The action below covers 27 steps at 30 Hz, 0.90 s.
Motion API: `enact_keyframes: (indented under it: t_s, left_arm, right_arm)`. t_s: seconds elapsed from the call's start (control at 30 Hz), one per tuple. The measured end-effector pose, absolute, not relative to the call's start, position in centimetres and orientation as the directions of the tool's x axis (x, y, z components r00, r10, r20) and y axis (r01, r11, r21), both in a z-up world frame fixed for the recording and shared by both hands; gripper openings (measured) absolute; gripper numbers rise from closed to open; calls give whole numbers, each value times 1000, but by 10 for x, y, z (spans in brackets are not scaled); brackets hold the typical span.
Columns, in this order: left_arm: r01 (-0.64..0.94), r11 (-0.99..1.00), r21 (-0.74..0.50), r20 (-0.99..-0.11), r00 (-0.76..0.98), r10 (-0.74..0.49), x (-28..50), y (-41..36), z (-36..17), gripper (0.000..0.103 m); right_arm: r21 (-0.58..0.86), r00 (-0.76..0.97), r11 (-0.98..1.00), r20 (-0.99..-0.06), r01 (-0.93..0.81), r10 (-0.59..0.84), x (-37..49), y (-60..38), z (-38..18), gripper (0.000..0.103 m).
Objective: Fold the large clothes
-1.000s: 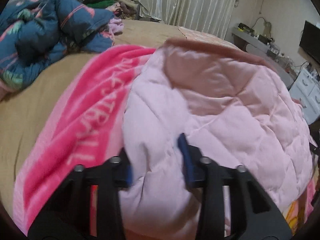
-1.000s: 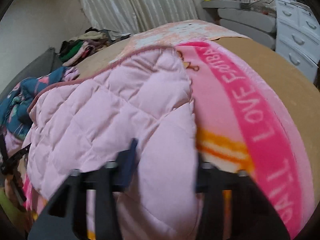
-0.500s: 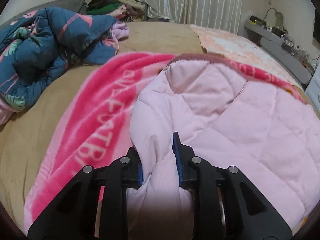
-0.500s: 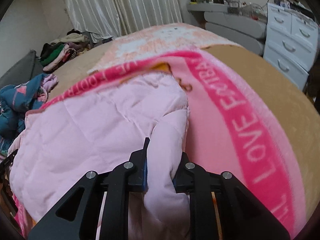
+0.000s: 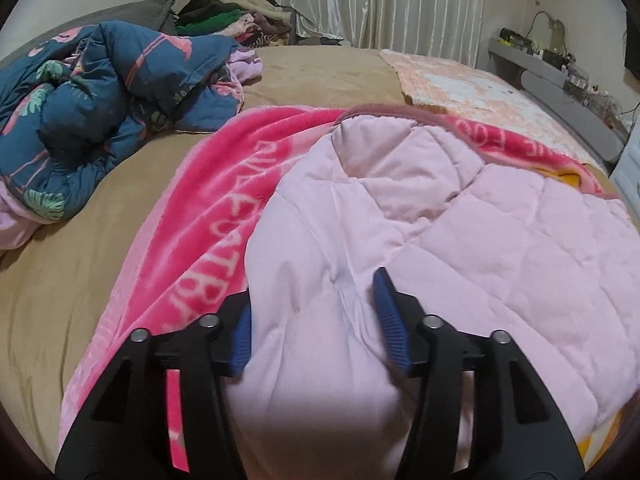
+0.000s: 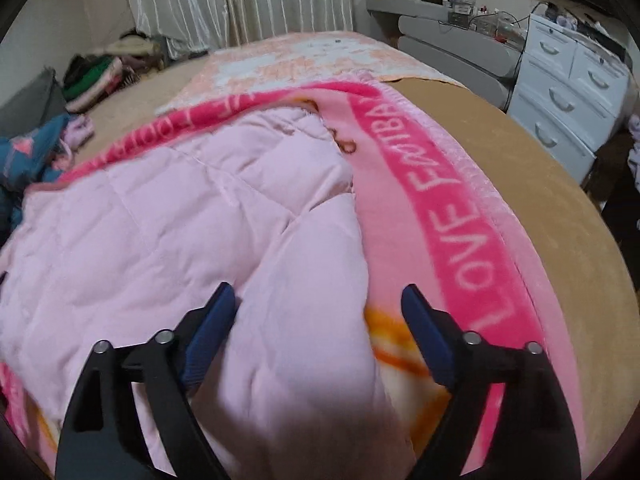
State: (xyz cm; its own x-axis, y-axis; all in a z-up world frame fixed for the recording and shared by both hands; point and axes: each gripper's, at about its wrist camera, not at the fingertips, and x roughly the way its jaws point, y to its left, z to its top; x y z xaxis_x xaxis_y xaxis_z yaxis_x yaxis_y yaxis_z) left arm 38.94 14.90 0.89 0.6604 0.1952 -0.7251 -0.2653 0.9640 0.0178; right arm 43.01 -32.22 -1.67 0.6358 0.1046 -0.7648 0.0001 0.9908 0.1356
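A pale pink quilted jacket (image 5: 420,216) lies spread on a bright pink fleece blanket (image 5: 208,216) on the bed. It also shows in the right wrist view (image 6: 180,216), on the same blanket (image 6: 460,216) with white lettering. My left gripper (image 5: 314,312) is open, its blue pads on either side of the jacket's near left fold, not pinching it. My right gripper (image 6: 320,312) is open wide over the jacket's near right edge, where it meets the blanket.
A crumpled blue floral duvet (image 5: 92,112) lies at the left on the tan bed sheet (image 5: 60,288). A pile of clothes (image 5: 232,16) sits at the far edge by the curtains. White drawers (image 6: 568,92) and a grey shelf stand to the right.
Both grippers were shut on folds of the pink jacket half a second ago and have now opened, letting the jacket go. It lies lower and flatter on the blanket.
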Motion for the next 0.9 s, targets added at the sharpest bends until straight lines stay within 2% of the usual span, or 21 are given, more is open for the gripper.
enact_keyframes:
  t_s: [0.03,0.1,0.13,0.37,0.63,0.9]
  left_arm:
    - [-262,965,17,-722,665,193,386,148,11,56]
    - [-254,967,21,-708,680,194,374,144,18,62]
    - [-251,968,20,-704,684,192,370,143,20,67]
    - [-252,968,10,-687,702,190,335,138,35,87]
    - [-253,967,-25,-688,706,167,305,136,40,91]
    - [-253,967,-24,-704,691,164,284,131,34,92]
  right_arm:
    - [137,641,991,-760,-5,108,425,-324,-14,94]
    - [124,654,992,-749,-21,108,414,-322,-9,97]
    - [120,664,992,-739,-36,113,406,-322,-5,98]
    - [150,715,987,-685,-49,140,359,-325,12,99]
    - [279,726,960,-657,-18,205,322,-340,18,99]
    - [298,717,955,-668,12,199,298,-342,11,99]
